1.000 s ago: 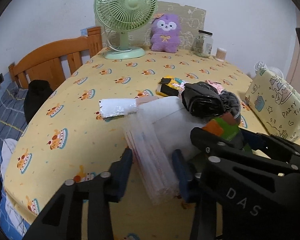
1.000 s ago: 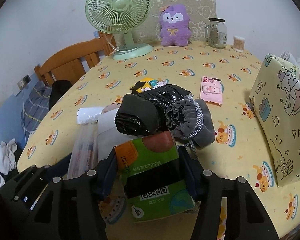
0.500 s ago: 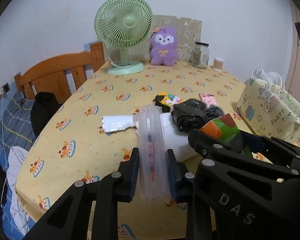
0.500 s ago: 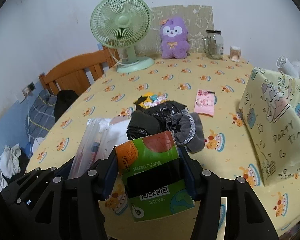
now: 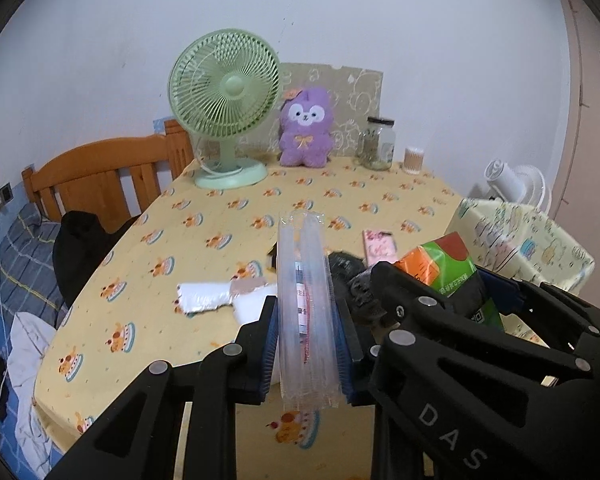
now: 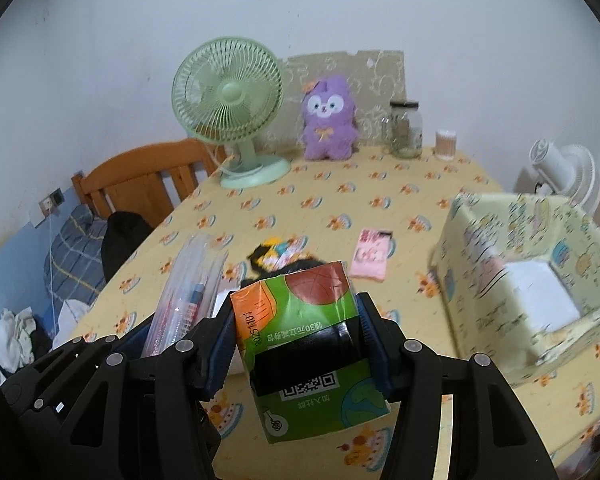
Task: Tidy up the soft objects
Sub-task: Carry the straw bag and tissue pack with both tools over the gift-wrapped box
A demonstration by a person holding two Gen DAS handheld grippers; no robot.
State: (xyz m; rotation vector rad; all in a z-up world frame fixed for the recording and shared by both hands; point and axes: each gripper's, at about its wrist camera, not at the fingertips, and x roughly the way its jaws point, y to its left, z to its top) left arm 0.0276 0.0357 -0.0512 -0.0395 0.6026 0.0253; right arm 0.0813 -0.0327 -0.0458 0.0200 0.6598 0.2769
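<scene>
Clear plastic pack (image 5: 307,304) – long, soft, ribbed – stands clamped between the left tongs (image 5: 306,344), low centre of the left wrist view, lifted off the tabletop (image 5: 220,216). Their jaws closed further onto it during the past second; the pads now press both its sides. Right tongs (image 6: 300,344) are closed about a third of the way on a green tissue pack (image 6: 304,344), bottom centre of the right wrist view, also held clear of the cloth.

Judged progress: early to middle. Two items are in the air; the patterned box (image 6: 532,280) at right shows a bare white floor, so nothing seems stowed yet – part of it is blurred.

Left on the tabletop, counted: one white foil pouch (image 5: 208,298), one dark bundle (image 5: 348,276), one pink packet (image 6: 372,258), one yellow-and-black packet (image 6: 278,252).

Farther out, upper frame: one green fan (image 5: 224,100), one purple plush (image 5: 306,128), one glass jar (image 5: 378,144).
</scene>
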